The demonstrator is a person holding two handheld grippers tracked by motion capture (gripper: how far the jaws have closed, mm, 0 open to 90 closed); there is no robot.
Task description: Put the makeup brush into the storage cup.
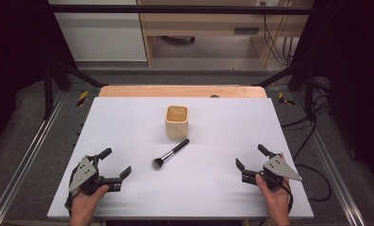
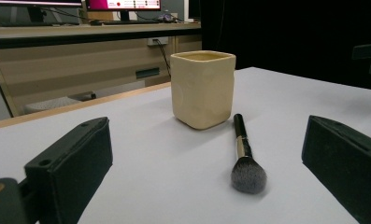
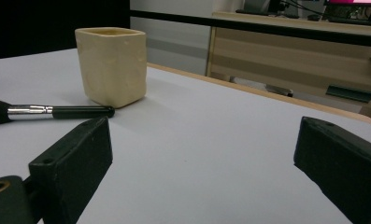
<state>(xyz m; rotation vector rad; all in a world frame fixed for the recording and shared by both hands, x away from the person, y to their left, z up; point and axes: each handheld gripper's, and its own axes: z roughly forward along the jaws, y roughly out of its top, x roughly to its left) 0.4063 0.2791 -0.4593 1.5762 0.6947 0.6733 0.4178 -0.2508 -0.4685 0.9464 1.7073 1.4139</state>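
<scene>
1. Makeup brush [image 1: 170,154]: one, lying flat on the white table [image 1: 213,188], its handle tip just beside the single cream cup [image 1: 177,122]; no legible writing.
2. Left gripper [image 1: 115,163] and right gripper [image 1: 252,157]: jaws spread, empty, well apart from the brush.
3. Left gripper view adds monitors [image 2: 122,4] on a desk behind; their text is unreadable.

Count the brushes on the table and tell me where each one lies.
1. The makeup brush lies flat on the white table, just in front of the cream cup, bristles toward the person.
</scene>
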